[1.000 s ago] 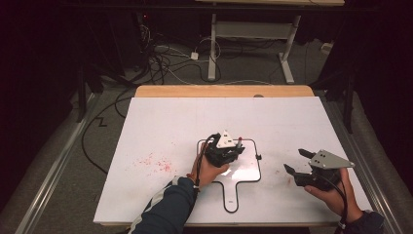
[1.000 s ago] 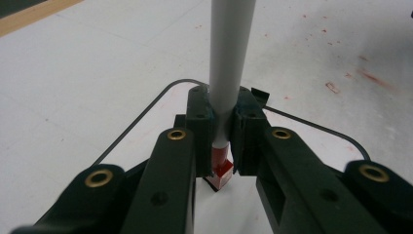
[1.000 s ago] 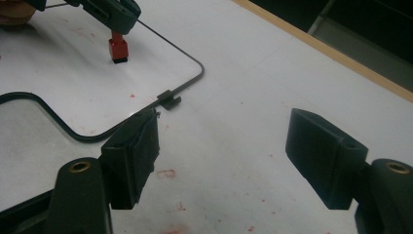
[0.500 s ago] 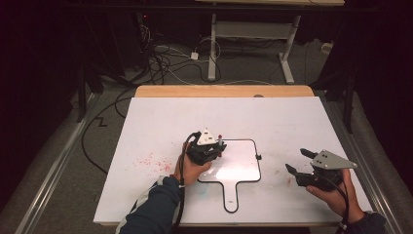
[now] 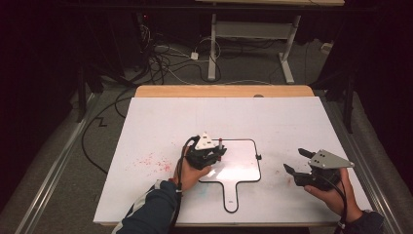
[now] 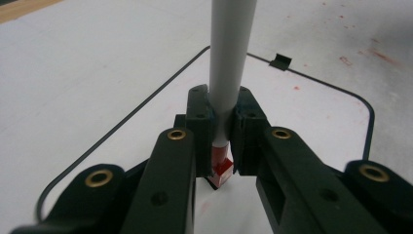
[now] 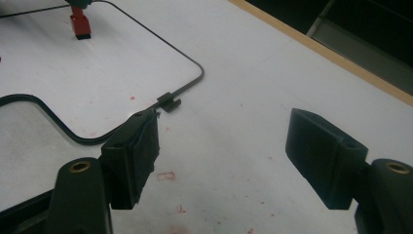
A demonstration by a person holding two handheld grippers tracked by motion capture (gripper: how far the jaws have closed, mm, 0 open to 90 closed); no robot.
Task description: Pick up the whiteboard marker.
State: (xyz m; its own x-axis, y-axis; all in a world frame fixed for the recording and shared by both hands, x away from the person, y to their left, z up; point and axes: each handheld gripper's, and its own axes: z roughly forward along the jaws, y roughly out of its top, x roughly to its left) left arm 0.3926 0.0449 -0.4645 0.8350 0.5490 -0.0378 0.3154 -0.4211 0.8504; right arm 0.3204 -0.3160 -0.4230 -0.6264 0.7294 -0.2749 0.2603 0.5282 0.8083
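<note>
dim room, white table. left gripper is clamping a red-tipped marker upright, tip down for marking the paddle-shaped whiteboard. right gripper is idling wide open, holding nothing.

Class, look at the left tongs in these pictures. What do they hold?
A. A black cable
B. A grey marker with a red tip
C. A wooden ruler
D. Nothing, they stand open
B. In the left gripper view the left tongs are shut on a grey marker with a red tip, its tip down on the small black-rimmed whiteboard.
</note>
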